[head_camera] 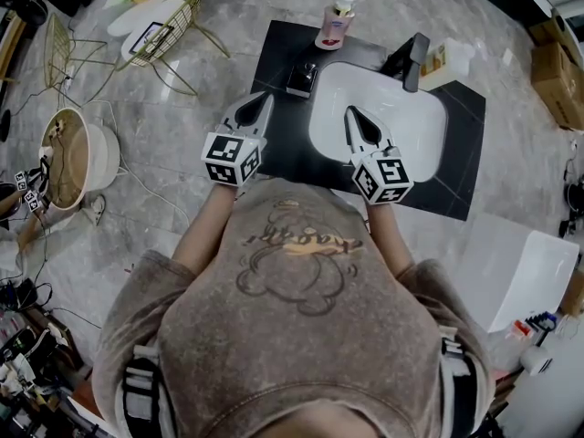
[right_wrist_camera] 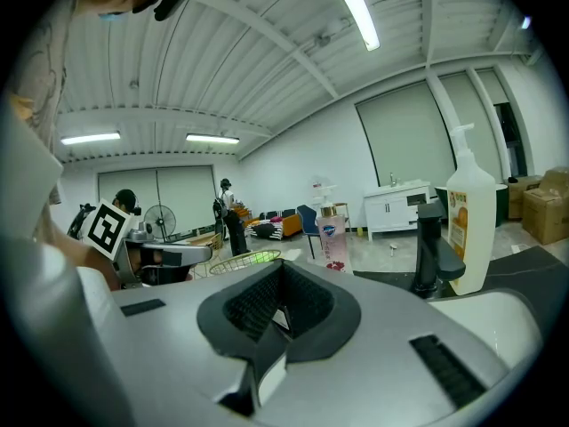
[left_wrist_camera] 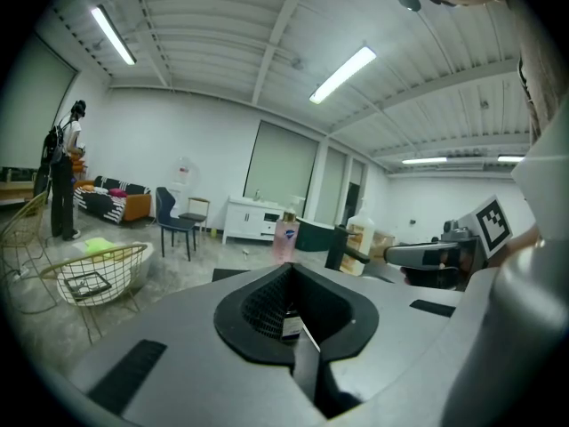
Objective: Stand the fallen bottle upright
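A small dark bottle with a pale label rests on the black counter, just left of the white sink. Through the gap of the left jaws it shows as a dark shape; I cannot tell whether it lies or stands. My left gripper is shut and empty, its tip a short way before the bottle. Over the sink's near left rim, my right gripper is also shut and empty. Both point away from the person, side by side.
A pink pump bottle stands at the counter's far edge. A black faucet and a white pump bottle with an orange label stand behind the sink. A wire chair and a round tub are on the floor at left.
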Action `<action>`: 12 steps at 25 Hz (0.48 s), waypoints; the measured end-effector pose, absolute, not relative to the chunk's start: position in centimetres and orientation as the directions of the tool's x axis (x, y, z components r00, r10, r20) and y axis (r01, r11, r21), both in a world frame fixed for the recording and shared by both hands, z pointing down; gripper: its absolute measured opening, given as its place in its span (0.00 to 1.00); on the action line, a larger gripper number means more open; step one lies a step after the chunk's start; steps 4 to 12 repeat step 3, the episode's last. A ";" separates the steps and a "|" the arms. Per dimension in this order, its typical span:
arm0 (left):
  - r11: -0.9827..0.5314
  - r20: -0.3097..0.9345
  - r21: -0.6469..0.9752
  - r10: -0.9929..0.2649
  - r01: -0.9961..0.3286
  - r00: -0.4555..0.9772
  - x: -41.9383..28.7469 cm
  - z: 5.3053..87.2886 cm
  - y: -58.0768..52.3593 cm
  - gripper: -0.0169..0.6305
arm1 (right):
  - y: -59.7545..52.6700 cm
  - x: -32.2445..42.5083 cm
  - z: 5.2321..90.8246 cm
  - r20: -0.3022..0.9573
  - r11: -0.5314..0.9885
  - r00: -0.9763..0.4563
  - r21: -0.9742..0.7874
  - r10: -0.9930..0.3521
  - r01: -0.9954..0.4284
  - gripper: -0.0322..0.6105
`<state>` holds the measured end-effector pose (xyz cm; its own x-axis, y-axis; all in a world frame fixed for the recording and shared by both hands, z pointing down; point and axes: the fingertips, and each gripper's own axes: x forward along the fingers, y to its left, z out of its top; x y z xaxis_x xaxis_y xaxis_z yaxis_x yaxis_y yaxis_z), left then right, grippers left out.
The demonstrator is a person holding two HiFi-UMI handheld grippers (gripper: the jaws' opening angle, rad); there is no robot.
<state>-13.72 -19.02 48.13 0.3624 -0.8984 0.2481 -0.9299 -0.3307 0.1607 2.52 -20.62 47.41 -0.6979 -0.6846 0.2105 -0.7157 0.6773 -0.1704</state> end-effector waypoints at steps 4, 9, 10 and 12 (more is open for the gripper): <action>-0.335 0.250 0.161 -0.896 -0.928 0.367 -13.6 48.2 -19.2 0.05 | -20.9 2.6 47.4 0.211 0.677 -0.697 -0.170 -0.685 -0.716 0.05; -0.335 0.250 0.161 -0.896 -0.928 0.367 -13.6 48.2 -19.2 0.05 | -20.9 2.6 47.4 0.211 0.677 -0.697 -0.170 -0.685 -0.716 0.05; -0.335 0.250 0.161 -0.896 -0.928 0.367 -13.6 48.2 -19.2 0.05 | -20.9 2.6 47.4 0.211 0.677 -0.697 -0.170 -0.685 -0.716 0.05; -0.335 0.250 0.161 -0.896 -0.928 0.367 -13.6 48.2 -19.2 0.05 | -20.9 2.6 47.4 0.211 0.677 -0.697 -0.170 -0.685 -0.716 0.05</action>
